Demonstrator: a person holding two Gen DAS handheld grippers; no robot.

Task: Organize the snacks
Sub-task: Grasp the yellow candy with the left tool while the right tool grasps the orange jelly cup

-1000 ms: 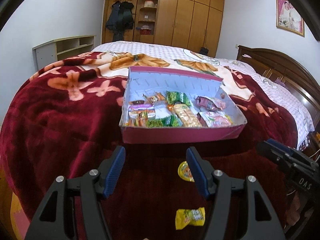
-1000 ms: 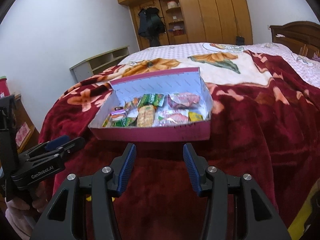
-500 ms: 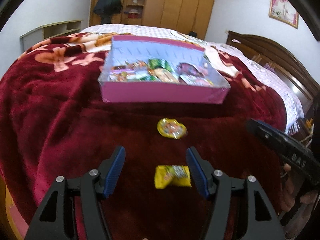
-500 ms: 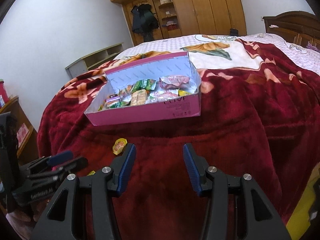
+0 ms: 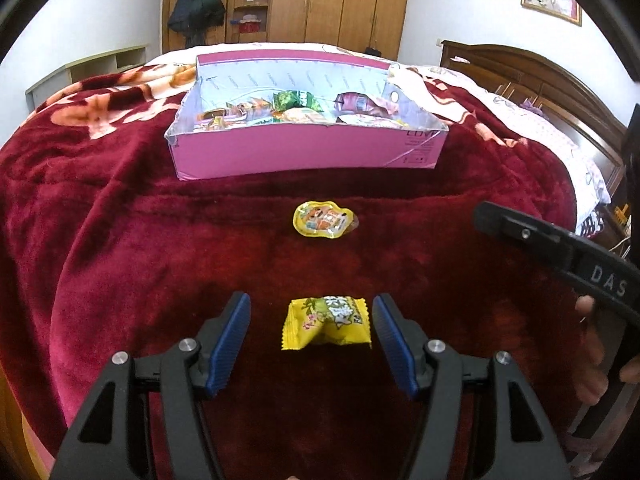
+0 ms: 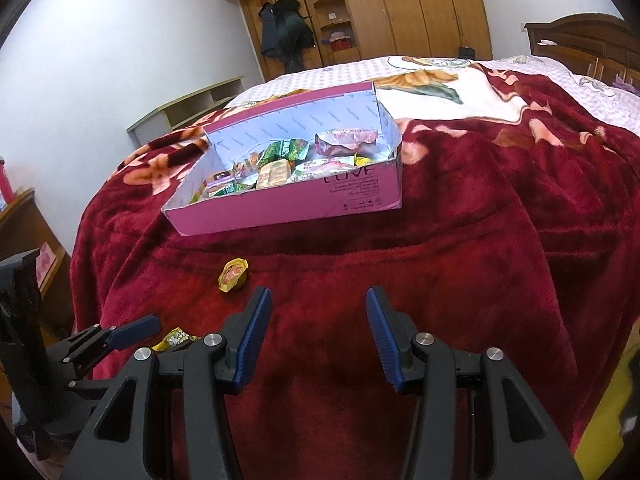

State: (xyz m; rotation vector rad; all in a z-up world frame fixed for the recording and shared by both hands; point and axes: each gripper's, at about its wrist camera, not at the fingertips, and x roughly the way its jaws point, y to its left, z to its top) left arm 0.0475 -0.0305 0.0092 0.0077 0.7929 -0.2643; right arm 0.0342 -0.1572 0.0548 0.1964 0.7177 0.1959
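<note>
**Setting.** Bed under a red blanket (image 5: 120, 240); wardrobe (image 5: 320, 0) and low shelf (image 6: 188, 108) far behind.

**Box** (image 5: 308, 152). Pink, open-topped, on the blanket at the far side. Holds many wrapped snacks, green, orange and pink among them; exact count cannot be told.

**Yellow packet** (image 5: 326, 322). Pillow-shaped wrapper with green print, lying flat on the blanket, near. Outside the box. It sits between the fingers of the left gripper, closer to the right finger; contact with either pad cannot be told.

**Round snack** (image 5: 324, 220). Small yellow-rimmed foil cup or lid, lying on the blanket between the packet and the box, apart from both. Also outside the box.

**Left gripper** (image 5: 312, 340). Spread wide, nothing held, blue pads straddling the yellow packet from the near side. Seen from the right wrist view, it lies low at the left edge, right over the packet.

**Right gripper** (image 6: 318, 336). Spread wide, nothing held, poised over bare blanket to the right of both loose snacks, aimed toward the box.

**Step in hand (judged).** Collecting the strays: the left gripper is lined up to take the yellow packet. Most snacks are already boxed; two remain out.

**Next move calls for (judged).**
- Lower until the pads flank the wrapper, then close gently, since the packet is soft and may crumple or slide on the plush.
- Lift clear, carry far over the box wall, release inside.
- The round snack is flat and low; it will need a shallow approach.
</note>
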